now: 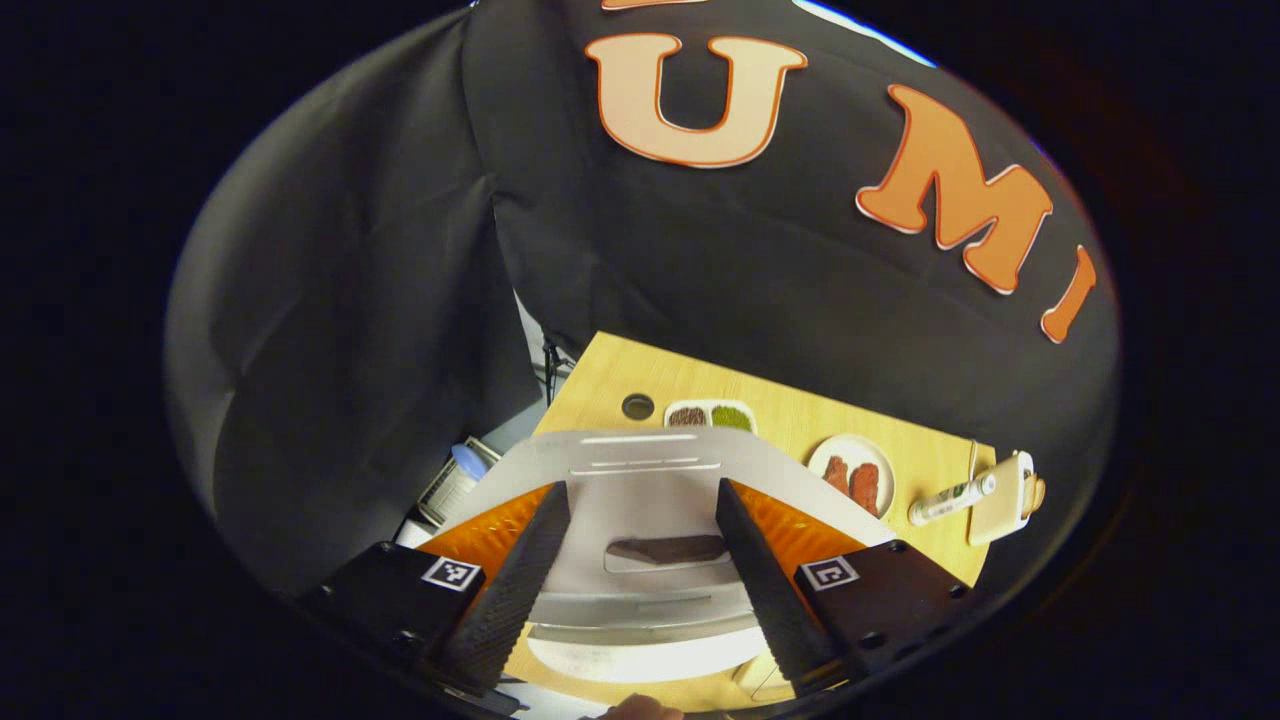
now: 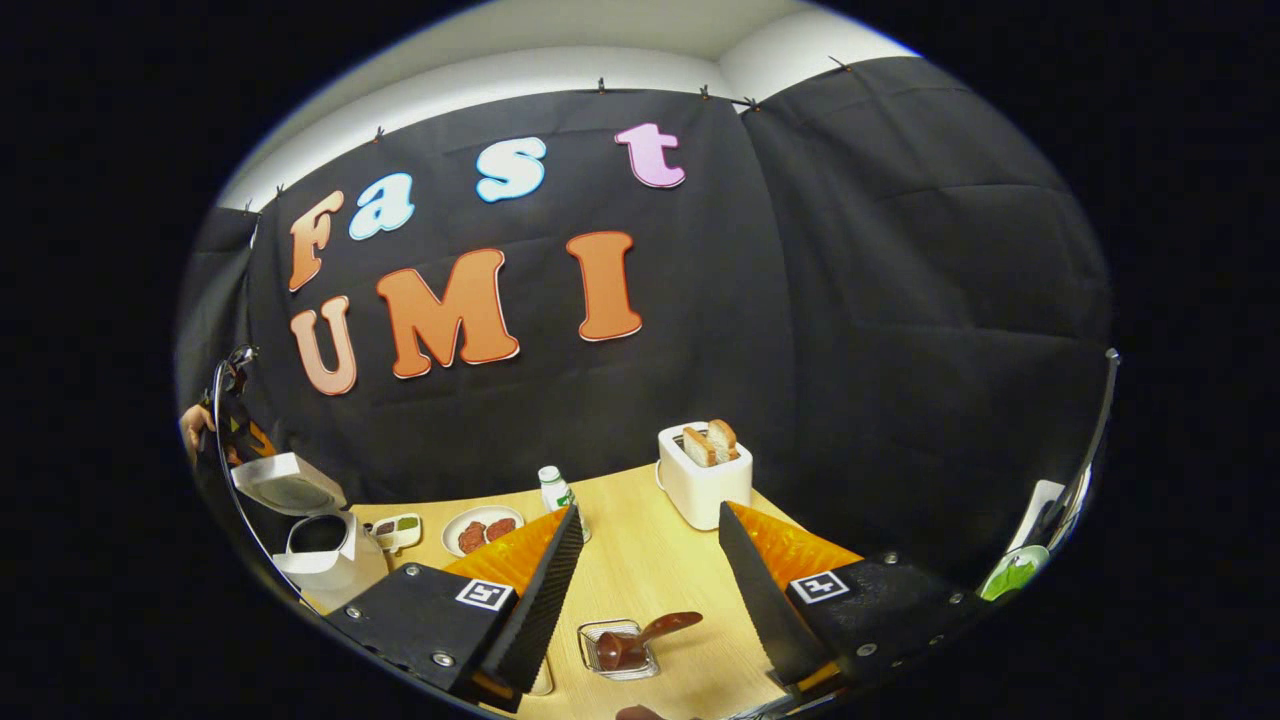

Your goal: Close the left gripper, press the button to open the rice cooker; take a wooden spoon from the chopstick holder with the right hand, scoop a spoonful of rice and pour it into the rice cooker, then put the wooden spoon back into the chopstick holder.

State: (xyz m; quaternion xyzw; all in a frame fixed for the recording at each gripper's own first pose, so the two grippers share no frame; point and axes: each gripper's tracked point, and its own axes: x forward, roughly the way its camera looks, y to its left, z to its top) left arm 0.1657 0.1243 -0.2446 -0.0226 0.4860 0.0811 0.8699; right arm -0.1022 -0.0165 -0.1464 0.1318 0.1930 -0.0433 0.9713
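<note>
Both jaws of the right gripper [image 2: 645, 590] are being held apart, empty, over the wooden spoon [image 2: 640, 640], whose raised handle should be pinched squarely

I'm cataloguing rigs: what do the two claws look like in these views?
Both look alike: the left claw and right claw each have two long tapering fingers with ridged inner faces, translucent orange panels behind them, and black bolted blocks carrying a square black-and-white marker.
</note>
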